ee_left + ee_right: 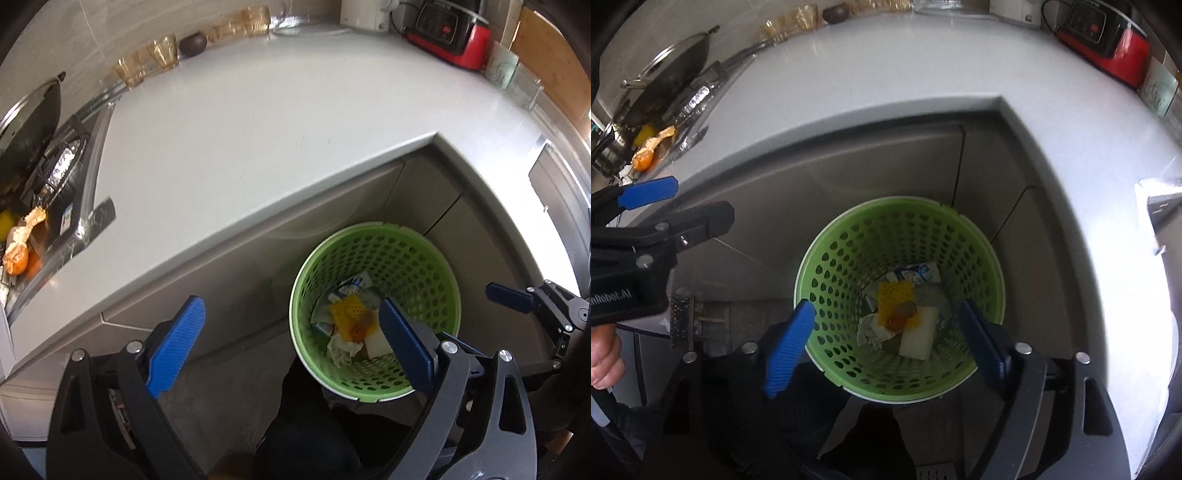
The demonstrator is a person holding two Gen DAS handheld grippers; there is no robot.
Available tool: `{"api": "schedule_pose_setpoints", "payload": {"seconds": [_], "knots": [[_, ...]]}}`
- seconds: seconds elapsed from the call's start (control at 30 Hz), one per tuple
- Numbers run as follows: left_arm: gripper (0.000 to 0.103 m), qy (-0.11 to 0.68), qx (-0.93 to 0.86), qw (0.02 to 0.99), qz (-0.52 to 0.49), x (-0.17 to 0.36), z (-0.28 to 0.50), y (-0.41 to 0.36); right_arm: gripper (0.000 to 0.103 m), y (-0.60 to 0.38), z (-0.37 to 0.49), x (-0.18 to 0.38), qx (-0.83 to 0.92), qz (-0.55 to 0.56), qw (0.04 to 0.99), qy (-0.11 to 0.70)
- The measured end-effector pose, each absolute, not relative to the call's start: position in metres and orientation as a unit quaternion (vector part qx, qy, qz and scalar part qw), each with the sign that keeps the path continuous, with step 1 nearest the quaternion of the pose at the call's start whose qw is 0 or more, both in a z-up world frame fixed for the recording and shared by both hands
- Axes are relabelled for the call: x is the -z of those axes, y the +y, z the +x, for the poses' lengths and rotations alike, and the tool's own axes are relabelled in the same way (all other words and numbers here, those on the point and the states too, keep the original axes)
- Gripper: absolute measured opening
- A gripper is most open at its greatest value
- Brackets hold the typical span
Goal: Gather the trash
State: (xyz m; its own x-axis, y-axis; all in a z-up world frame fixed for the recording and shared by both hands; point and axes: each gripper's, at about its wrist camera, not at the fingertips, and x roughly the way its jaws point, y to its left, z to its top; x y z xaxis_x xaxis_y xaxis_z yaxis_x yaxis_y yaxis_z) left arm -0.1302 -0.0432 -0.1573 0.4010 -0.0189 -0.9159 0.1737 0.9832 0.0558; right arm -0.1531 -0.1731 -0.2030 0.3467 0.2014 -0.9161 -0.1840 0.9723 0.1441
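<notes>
White L-shaped countertop [258,122], grey cabinet doors [849,184] beneath, bright glare at right.

Only 1 piece of writing can be read. On the black body of the left hand-held gripper [646,195], at the left edge of the right wrist view, white letters run "nRobot.AI", with the start of the word cut off. Print on the red appliance [1108,40] and on the blue and white wrapper [916,275] is too blurred to read.
</notes>
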Motion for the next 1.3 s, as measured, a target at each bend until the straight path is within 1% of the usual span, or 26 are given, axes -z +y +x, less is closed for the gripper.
{"api": "schedule_pose_setpoints", "payload": {"seconds": [0.23, 0.47, 0.67, 0.9, 1.1, 1.3], "knots": [[0.092, 0.568, 0.059, 0.818, 0.068, 0.172, -0.121, -0.041, 0.087, -0.169, -0.146, 0.201, -0.11, 0.004, 0.815, 0.569], [0.093, 0.568, 0.065, 0.818, 0.058, 0.168, -0.097, -0.043, 0.089, -0.166, -0.129, 0.186, -0.098, -0.002, 0.818, 0.567], [0.094, 0.549, 0.08, 0.83, 0.06, 0.15, -0.052, -0.044, 0.093, -0.171, -0.093, 0.157, -0.073, 0.006, 0.831, 0.551], [0.094, 0.522, 0.106, 0.843, 0.078, 0.129, 0.019, -0.041, 0.095, -0.179, -0.024, 0.127, -0.035, 0.016, 0.848, 0.529], [0.094, 0.527, 0.113, 0.839, 0.074, 0.129, 0.064, -0.038, 0.096, -0.185, 0.017, 0.115, -0.019, 0.026, 0.856, 0.516], [0.094, 0.529, 0.083, 0.843, 0.056, 0.128, 0.084, -0.034, 0.097, -0.191, 0.044, 0.111, -0.036, 0.032, 0.858, 0.511]]}}
